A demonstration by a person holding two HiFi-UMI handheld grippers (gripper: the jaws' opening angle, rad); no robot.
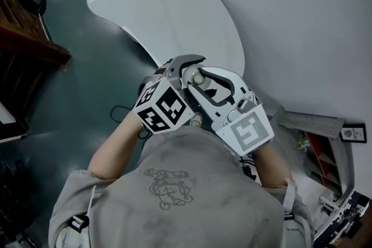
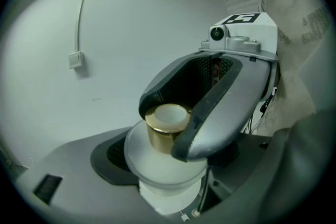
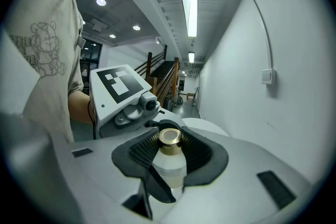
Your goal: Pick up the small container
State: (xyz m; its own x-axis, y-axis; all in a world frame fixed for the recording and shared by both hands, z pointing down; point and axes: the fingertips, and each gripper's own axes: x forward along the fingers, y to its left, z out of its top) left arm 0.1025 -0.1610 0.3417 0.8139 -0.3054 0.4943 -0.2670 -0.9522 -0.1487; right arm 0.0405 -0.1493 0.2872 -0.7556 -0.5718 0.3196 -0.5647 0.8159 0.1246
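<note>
The small container is pinched at its gold cap by the right claw, while the left claw clamps its white body.

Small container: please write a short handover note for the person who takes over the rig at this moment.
Left claw: shut on the small container, around its white body.
Right claw: shut on the same container, around its gold cap.
Where: the container is in the air, close to the person's chest, away from the white table.
Done: the pick-up looks complete.
Left: nothing for the pick-up itself. Hold both grips steady. Whether the cap should be opened, I cannot tell.
</note>
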